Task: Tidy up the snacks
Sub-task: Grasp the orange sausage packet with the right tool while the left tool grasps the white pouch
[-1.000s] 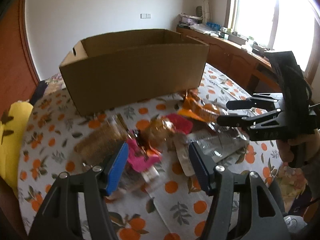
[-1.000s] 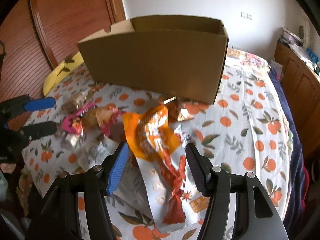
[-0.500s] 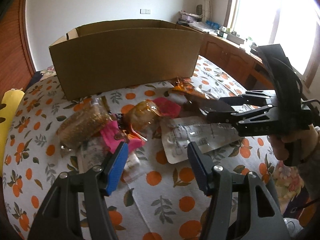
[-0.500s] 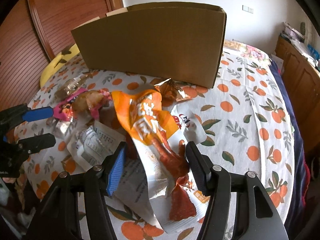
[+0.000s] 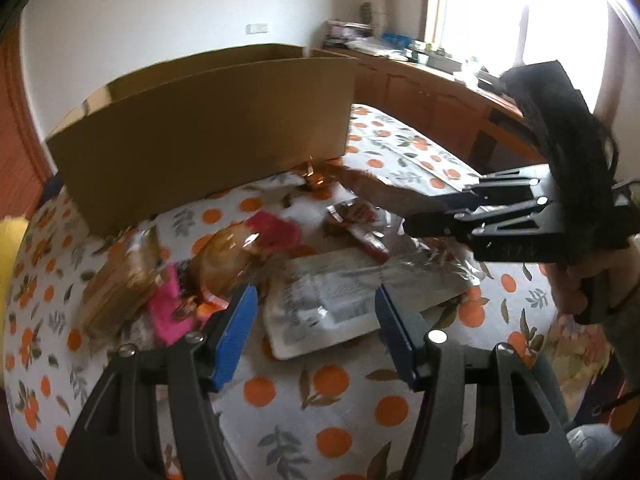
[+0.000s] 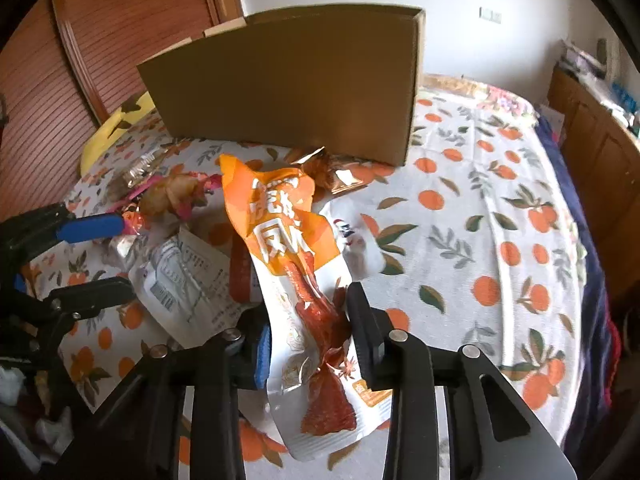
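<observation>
right gripper (image 6: 308, 334) clamped on orange snack pouch (image 6: 288, 248), pouch long axis running w/ the fingers toward 12 o'clock. cardboard box (image 6: 296, 92) sits at 12, just past the snack pile on the table (image 6: 480, 216). left gripper (image 5: 312, 328) spread wide, nothing in it, white packet (image 5: 344, 296) right ahead.

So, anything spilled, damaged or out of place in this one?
No spill or damage shows. The snack packets lie in a loose, overlapping heap on the orange-print tablecloth in front of the brown cardboard box. The right gripper has its fingers around the orange-and-white snack pouch; the left gripper is open.
</observation>
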`<action>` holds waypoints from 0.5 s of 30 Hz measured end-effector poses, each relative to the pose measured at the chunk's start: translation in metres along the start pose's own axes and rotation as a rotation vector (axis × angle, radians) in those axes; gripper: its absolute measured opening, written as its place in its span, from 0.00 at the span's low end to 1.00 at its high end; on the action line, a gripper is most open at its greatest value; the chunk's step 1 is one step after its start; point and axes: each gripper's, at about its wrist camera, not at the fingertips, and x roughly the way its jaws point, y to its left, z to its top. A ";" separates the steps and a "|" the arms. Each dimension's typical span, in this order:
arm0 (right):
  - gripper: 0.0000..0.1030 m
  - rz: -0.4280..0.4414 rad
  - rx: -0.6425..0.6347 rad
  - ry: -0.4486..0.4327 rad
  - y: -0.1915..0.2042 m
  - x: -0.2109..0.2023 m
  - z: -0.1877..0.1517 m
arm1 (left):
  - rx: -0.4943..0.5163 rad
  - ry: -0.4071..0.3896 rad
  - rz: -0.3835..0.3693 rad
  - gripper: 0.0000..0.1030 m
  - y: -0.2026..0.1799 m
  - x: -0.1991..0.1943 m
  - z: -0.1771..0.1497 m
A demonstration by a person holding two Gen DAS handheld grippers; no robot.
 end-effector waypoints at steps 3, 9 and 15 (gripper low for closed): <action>0.24 0.013 0.023 -0.026 -0.006 -0.011 -0.002 | 0.063 0.002 -0.010 0.59 -0.008 0.004 0.005; 0.19 0.024 0.054 -0.058 -0.020 -0.022 -0.005 | 0.171 0.028 -0.063 0.59 -0.018 0.012 0.021; 0.18 0.045 0.084 -0.072 -0.030 -0.029 -0.008 | 0.271 0.120 -0.131 0.59 -0.028 0.032 0.037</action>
